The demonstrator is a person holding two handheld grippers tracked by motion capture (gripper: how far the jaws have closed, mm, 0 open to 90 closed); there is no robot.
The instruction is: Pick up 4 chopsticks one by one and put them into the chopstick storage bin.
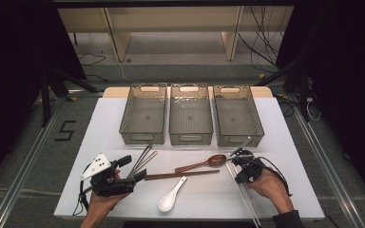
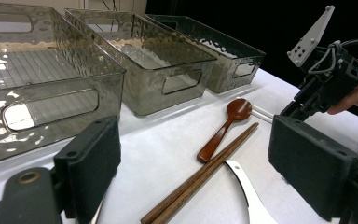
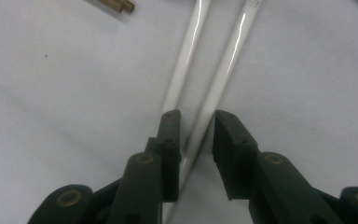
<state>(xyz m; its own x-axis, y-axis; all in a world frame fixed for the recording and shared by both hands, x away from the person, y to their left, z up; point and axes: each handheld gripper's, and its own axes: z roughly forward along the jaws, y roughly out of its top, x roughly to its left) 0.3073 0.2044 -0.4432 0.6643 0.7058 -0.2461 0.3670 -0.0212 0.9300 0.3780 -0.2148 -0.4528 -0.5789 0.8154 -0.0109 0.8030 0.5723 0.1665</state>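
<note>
while the right gripper point(image 3: 196, 140) points down at the desk point(image 3: 51, 116), its jaws straddle one of two white chopsticks point(image 3: 214, 100), narrowed but not visibly clamping, likely set for a lift. its own view shows that gap; the high view does not. the left gripper point(image 2: 193, 172) hovers released over brown chopsticks point(image 2: 205, 175), three bins point(image 1: 190, 118) beyond.
</note>
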